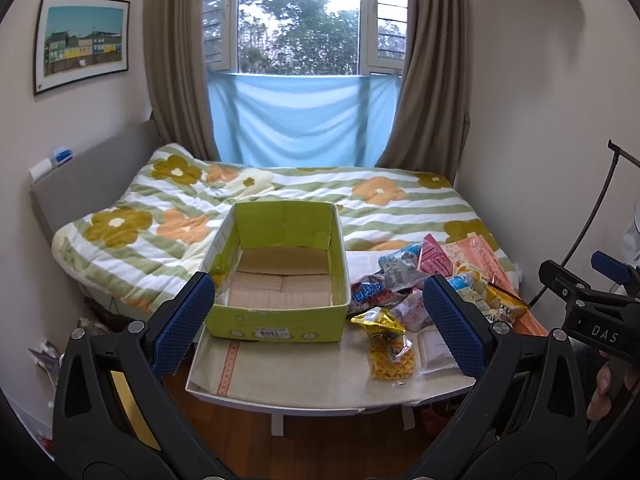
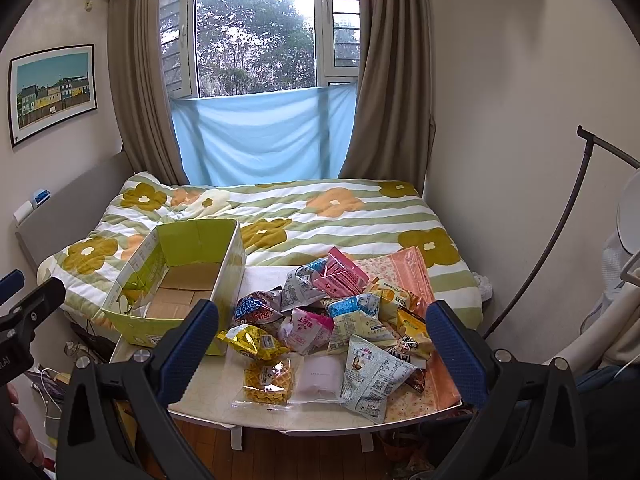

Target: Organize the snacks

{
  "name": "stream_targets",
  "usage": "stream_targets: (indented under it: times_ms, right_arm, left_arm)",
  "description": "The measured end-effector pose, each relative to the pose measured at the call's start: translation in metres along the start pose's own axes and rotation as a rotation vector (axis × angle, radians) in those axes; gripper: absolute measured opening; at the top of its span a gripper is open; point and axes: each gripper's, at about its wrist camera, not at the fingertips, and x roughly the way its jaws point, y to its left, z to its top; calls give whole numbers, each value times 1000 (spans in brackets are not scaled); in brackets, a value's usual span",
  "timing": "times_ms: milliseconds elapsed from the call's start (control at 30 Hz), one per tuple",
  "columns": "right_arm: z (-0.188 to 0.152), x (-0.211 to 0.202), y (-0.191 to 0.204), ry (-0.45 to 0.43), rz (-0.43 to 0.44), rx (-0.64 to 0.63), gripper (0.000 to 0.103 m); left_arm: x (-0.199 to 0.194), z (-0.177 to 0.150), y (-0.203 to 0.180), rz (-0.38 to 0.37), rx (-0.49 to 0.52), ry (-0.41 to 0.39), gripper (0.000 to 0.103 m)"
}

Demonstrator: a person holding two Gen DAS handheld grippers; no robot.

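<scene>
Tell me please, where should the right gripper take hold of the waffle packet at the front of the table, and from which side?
The waffle packet lies flat near the table's front edge, apart from the pile. Probably best for the right gripper, now open, to come from above and pinch the clear film at its near edge, where no waffle fills it. The pink packet beside it leaves little room on that side.

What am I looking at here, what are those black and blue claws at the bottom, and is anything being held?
Those claws are hand-held grippers, one in each of a person's hands, each carrying a wide-angle camera. One picture looks along the left gripper, the other along the right gripper. Both are open and hold nothing. On the small table by the bed stands an empty green box, and beside it lies a pile of snack packets, including a waffle.
</scene>
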Motion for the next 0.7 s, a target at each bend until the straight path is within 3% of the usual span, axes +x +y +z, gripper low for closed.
stream_targets:
  times_ms: [700]
  right_arm:
    - [0,1,1,3,-4,-2,103]
  left_arm:
    - [0,-2,-1,-4,2,-2,103]
